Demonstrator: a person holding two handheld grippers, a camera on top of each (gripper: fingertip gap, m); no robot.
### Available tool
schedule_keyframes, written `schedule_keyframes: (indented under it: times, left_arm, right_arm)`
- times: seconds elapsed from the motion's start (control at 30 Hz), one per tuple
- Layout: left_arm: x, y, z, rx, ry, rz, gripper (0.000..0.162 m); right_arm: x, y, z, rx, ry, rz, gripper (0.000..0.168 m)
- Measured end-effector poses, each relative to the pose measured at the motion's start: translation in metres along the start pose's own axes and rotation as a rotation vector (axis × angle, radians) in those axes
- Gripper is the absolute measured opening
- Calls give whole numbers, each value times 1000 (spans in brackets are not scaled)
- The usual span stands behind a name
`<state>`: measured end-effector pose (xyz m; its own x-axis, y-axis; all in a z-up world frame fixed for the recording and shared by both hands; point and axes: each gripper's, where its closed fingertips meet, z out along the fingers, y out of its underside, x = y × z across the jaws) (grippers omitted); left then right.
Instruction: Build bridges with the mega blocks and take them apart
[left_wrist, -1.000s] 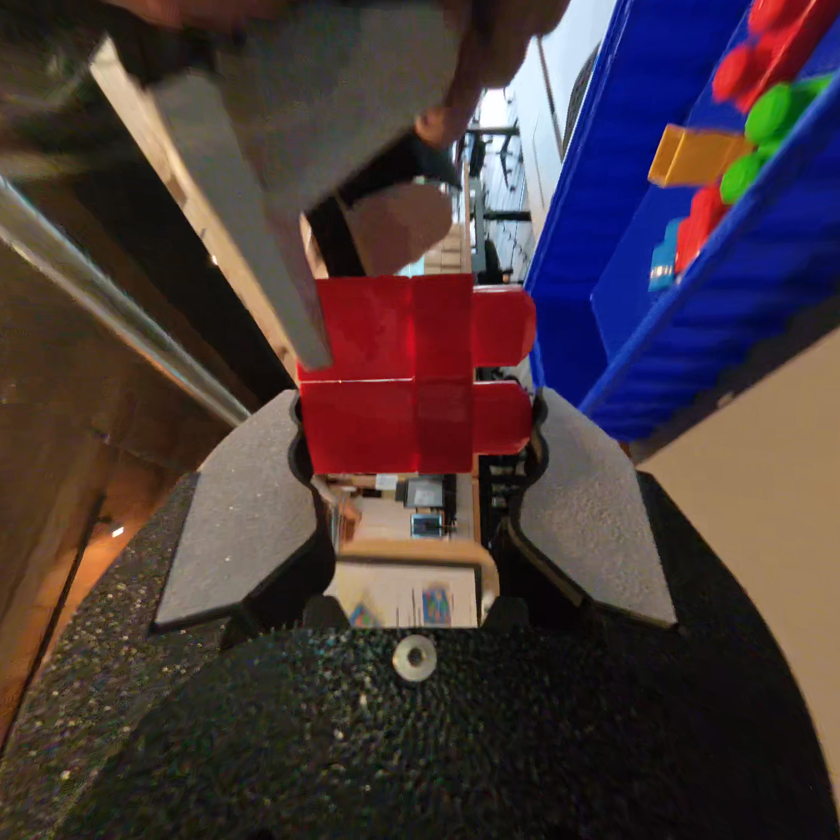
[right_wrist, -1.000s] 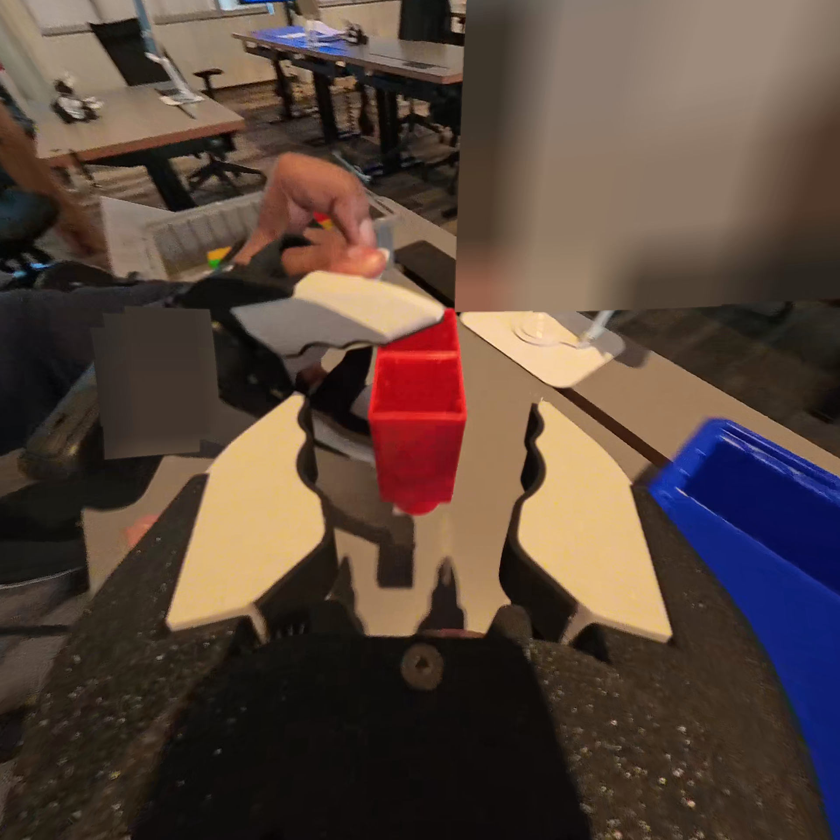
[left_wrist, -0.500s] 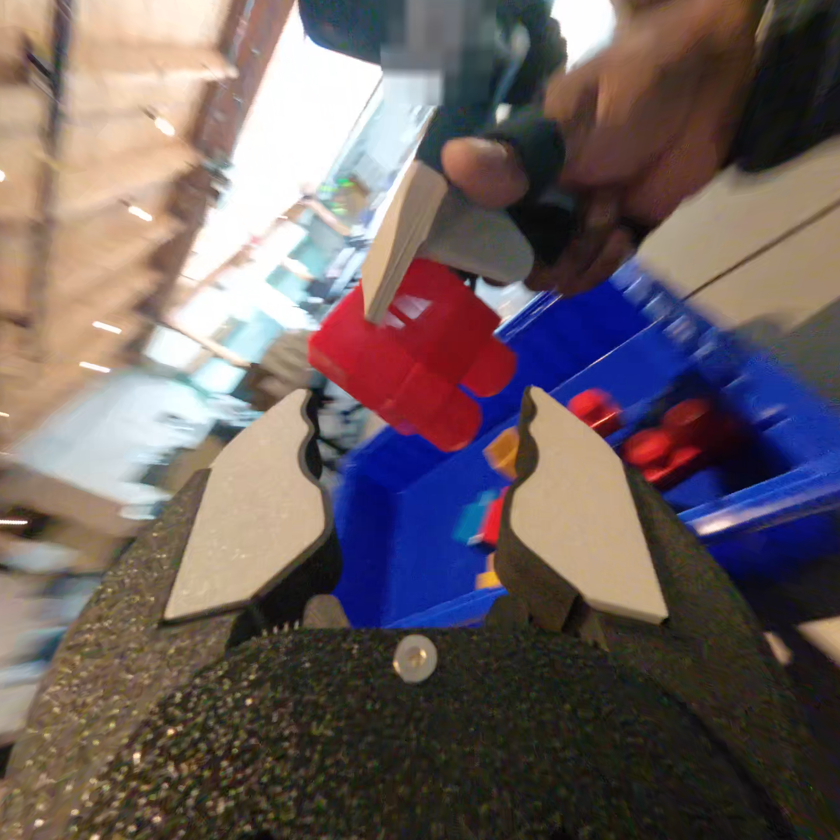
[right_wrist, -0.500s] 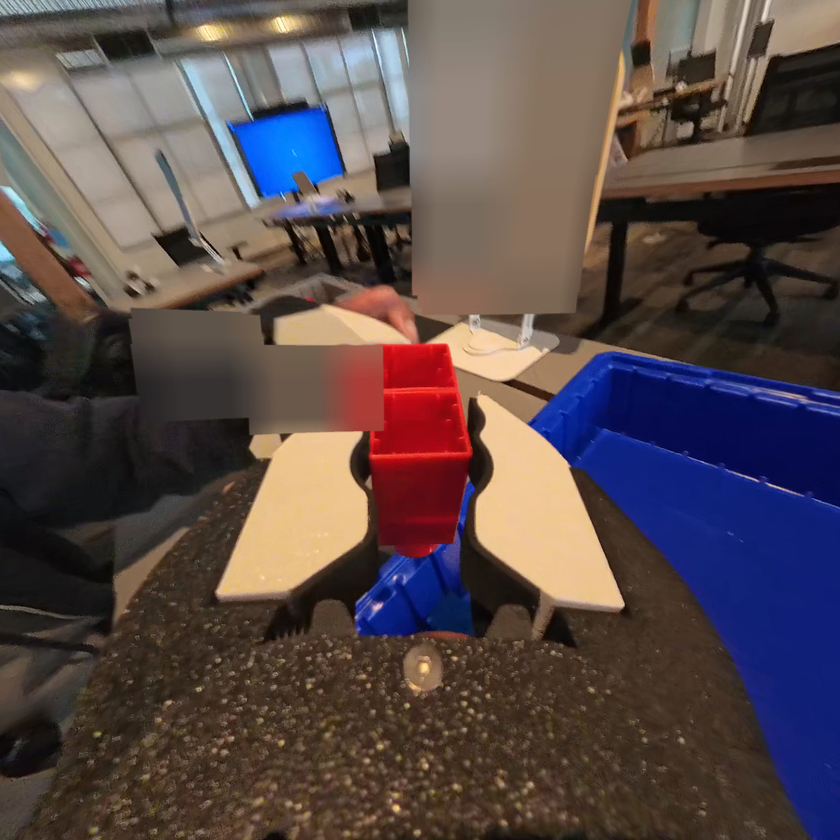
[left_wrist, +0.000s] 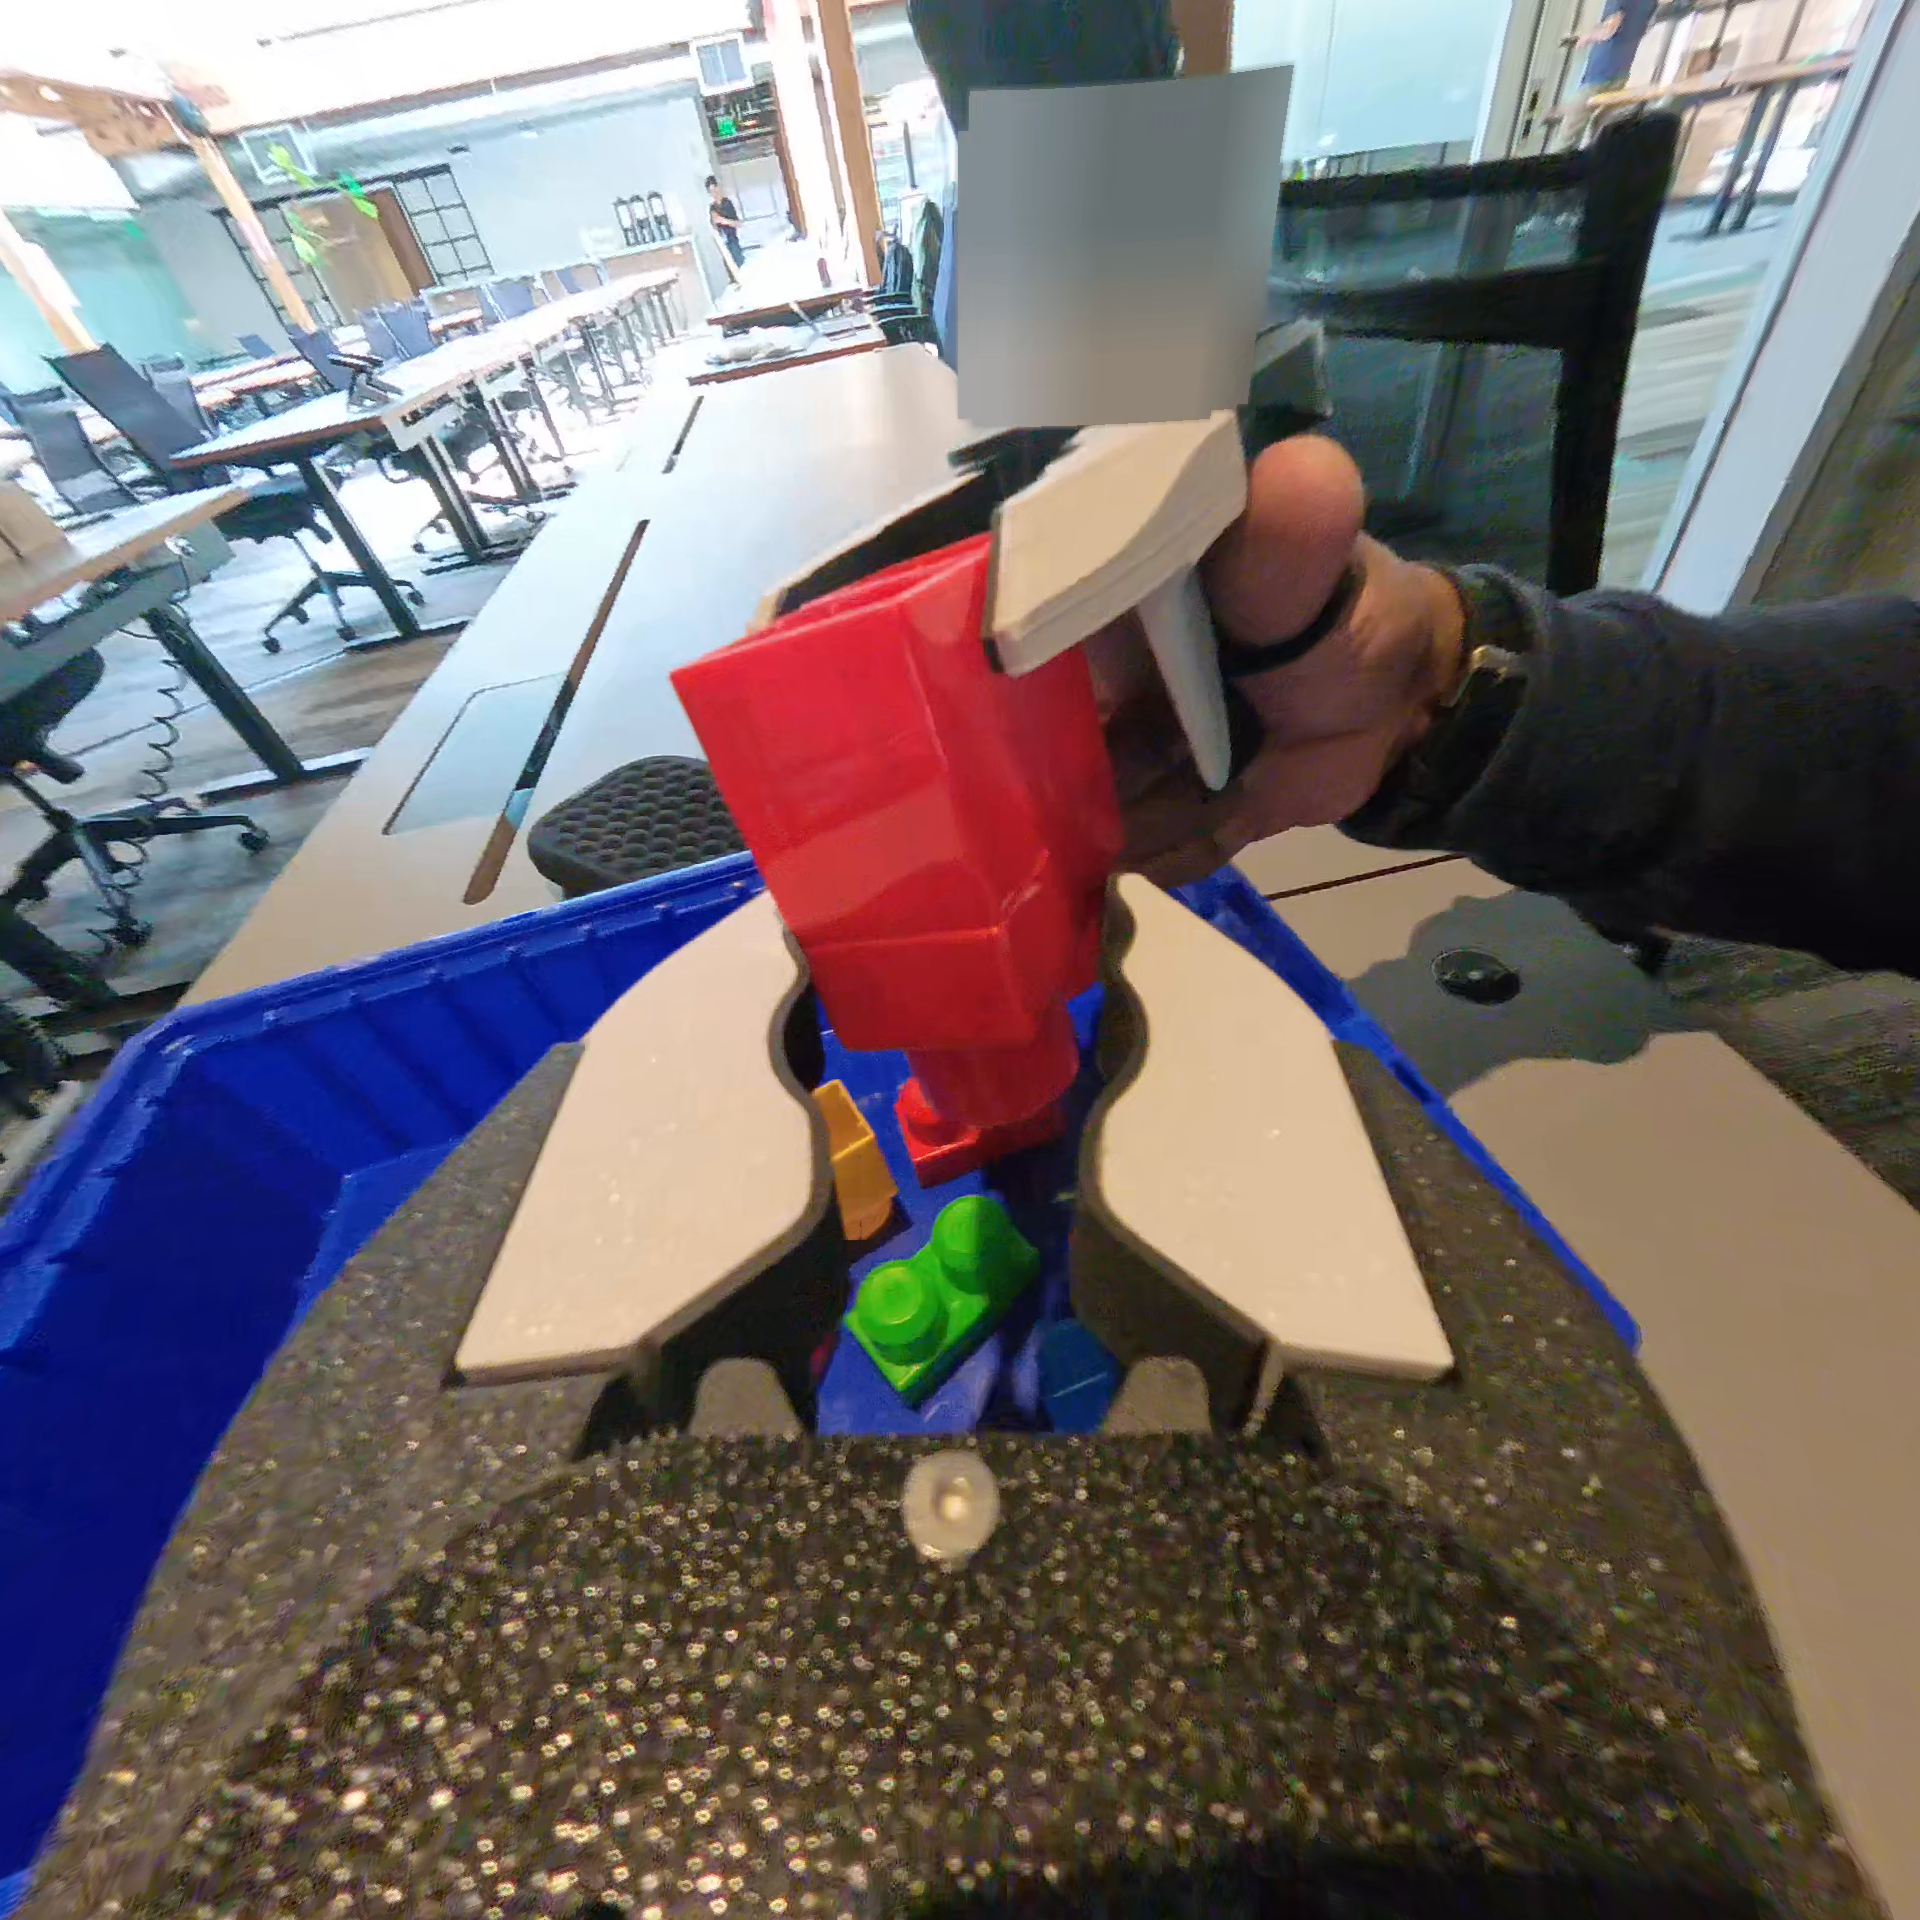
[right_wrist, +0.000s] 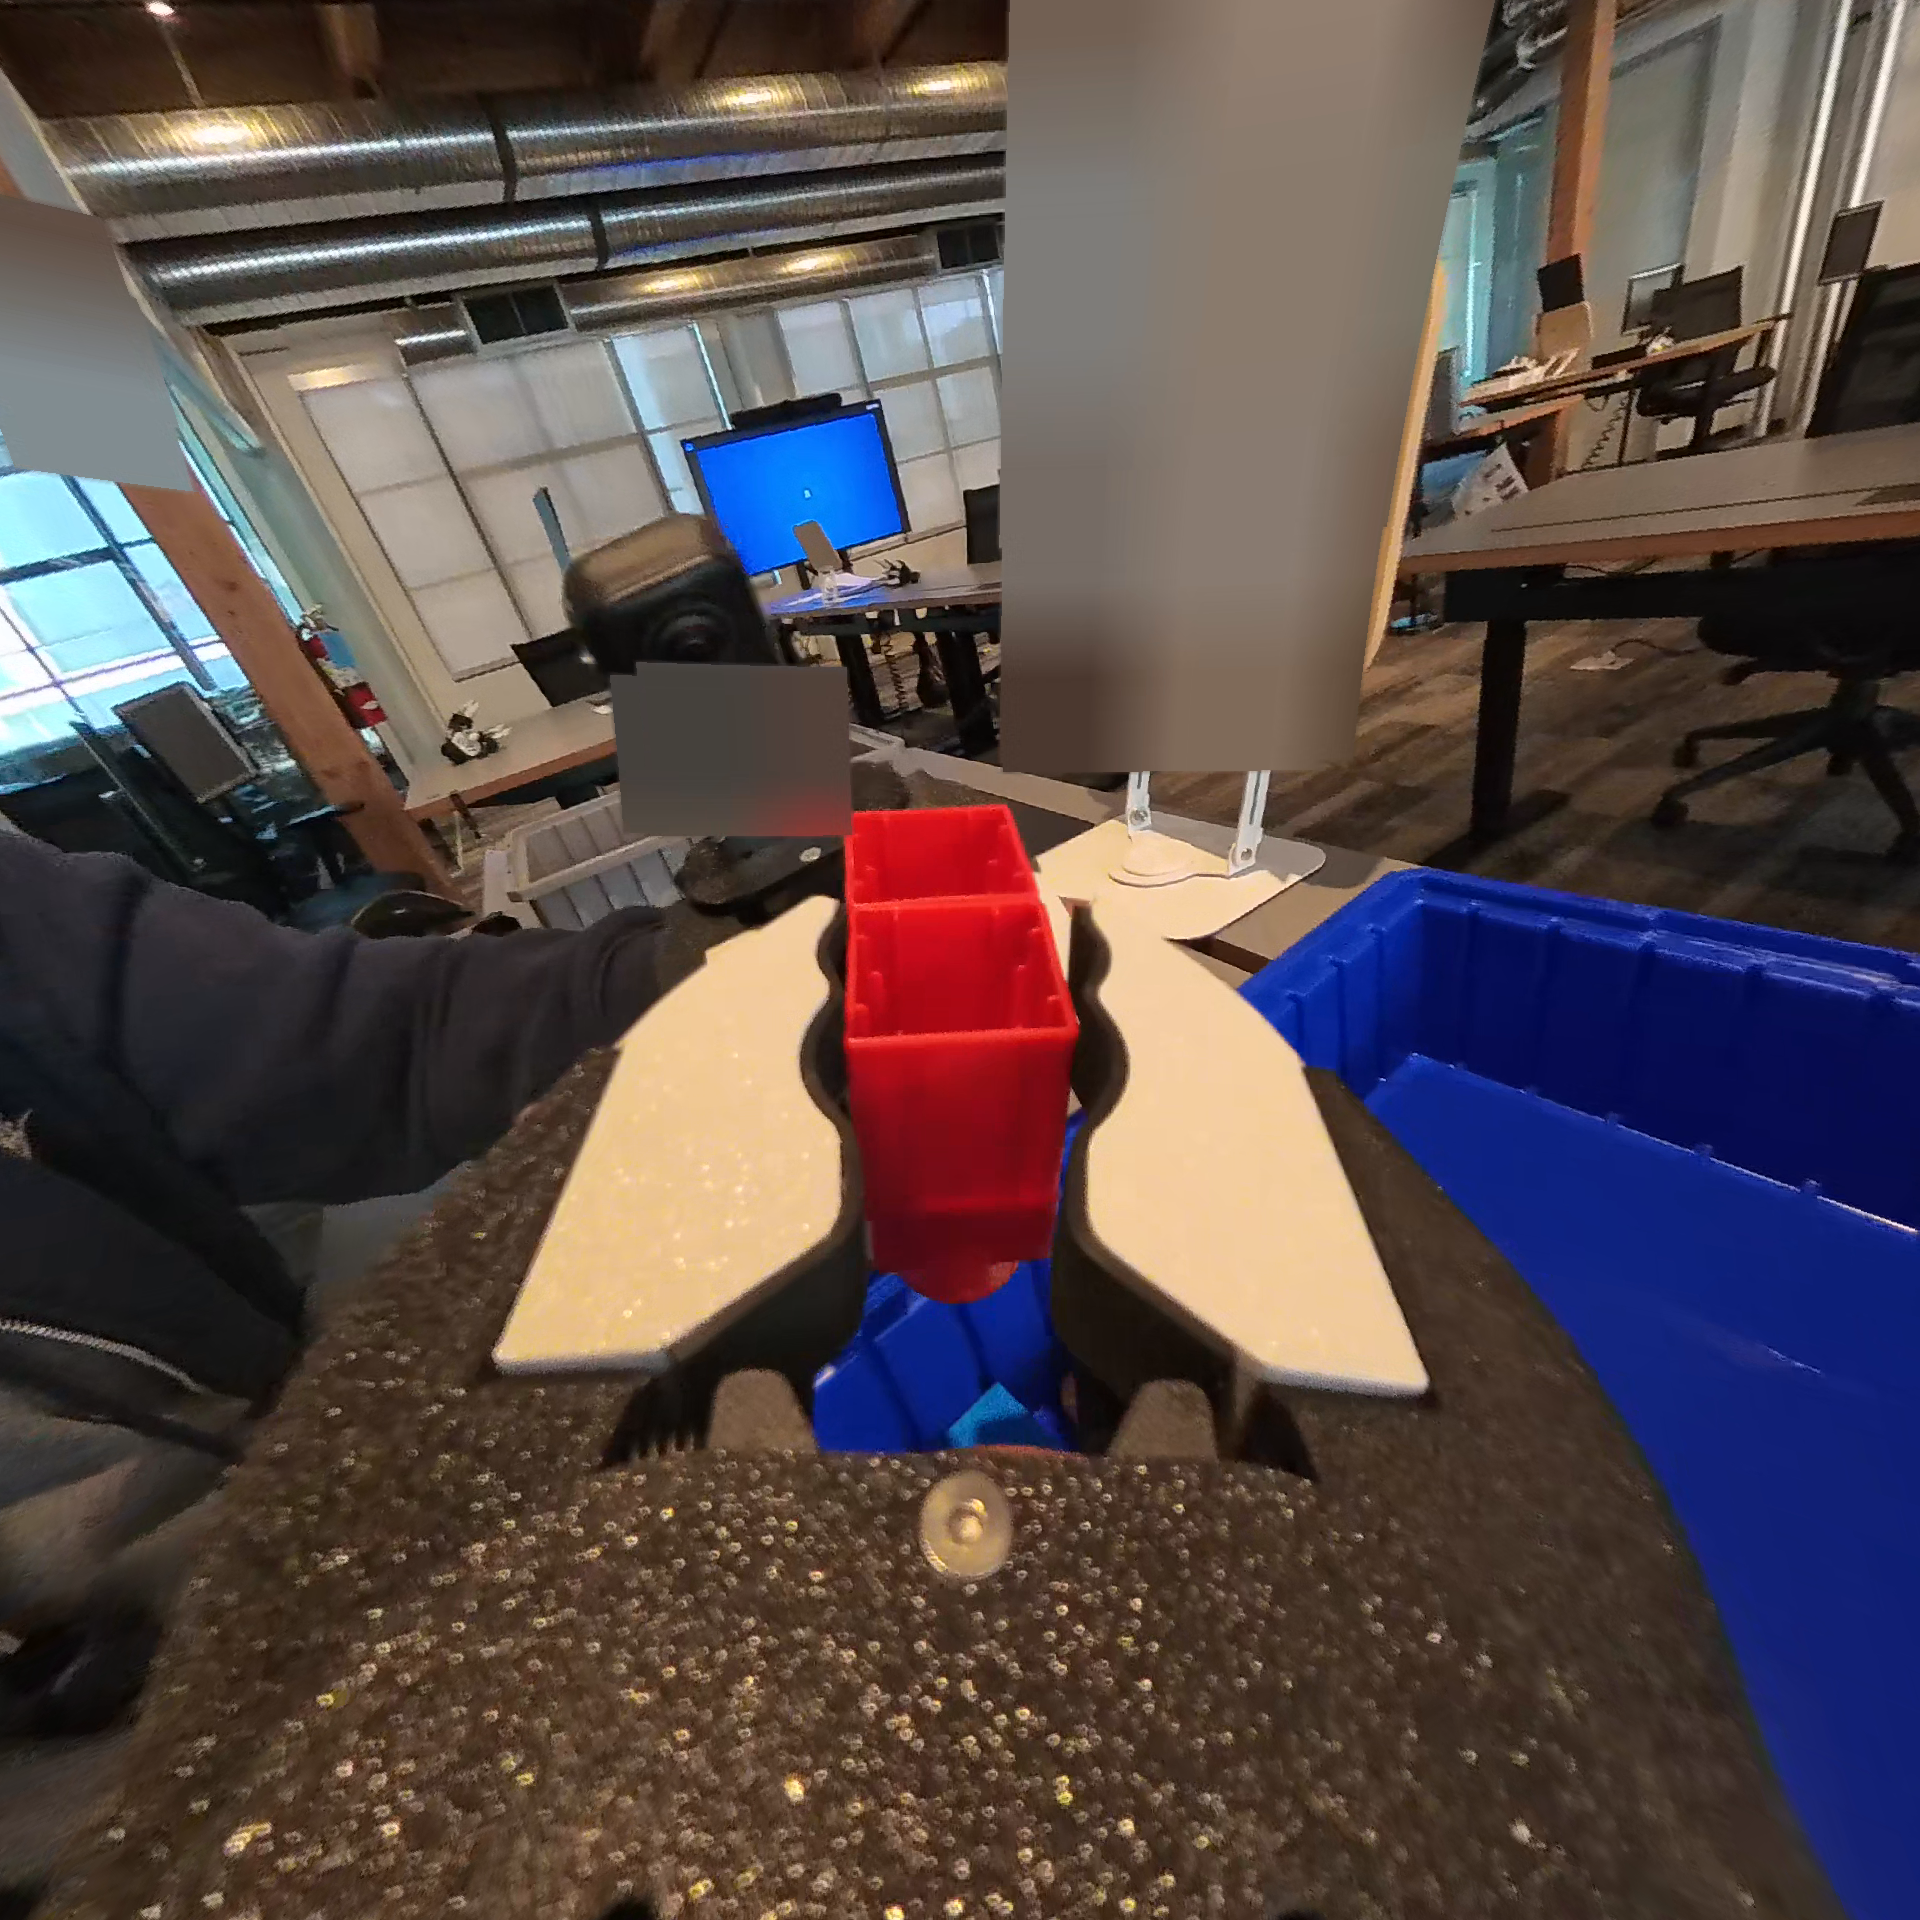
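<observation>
While its own jaws stand spread, the left gripper (left_wrist: 951, 987) hovers over a blue bin (left_wrist: 312, 1049) holding a green block (left_wrist: 940, 1314) and an orange one (left_wrist: 854, 1153). Just beyond, the right gripper (right_wrist: 951, 982) pinches a red two-stud block (right_wrist: 951, 1049), studs down, above that bin (right_wrist: 1621, 1122).

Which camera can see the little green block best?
The left wrist view. There the green block lies in plain sight in the blue bin, seen between the fingers of the left tool. The right wrist view shows the bin, but the tool and red block hide the green one.
</observation>
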<state>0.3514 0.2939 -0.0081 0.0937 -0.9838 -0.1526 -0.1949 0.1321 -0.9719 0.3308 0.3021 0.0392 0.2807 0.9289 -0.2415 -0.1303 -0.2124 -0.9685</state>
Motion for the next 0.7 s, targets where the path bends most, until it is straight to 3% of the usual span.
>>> schedule_keyframes:
  times: [0.37,0.53,0.6,0.7]
  left_arm:
    - [-34,26,11,-141,-249,188,49]
    - [-46,41,12,-201,-347,215,47]
    - [-59,46,5,-264,-467,342,41]
    - [-56,58,9,-329,-443,353,40]
  right_arm:
    - [31,15,-12,-42,126,81,41]
    - [47,25,-15,-76,243,97,41]
    - [61,26,-26,-88,349,86,38]
    - [69,37,-32,-159,394,96,38]
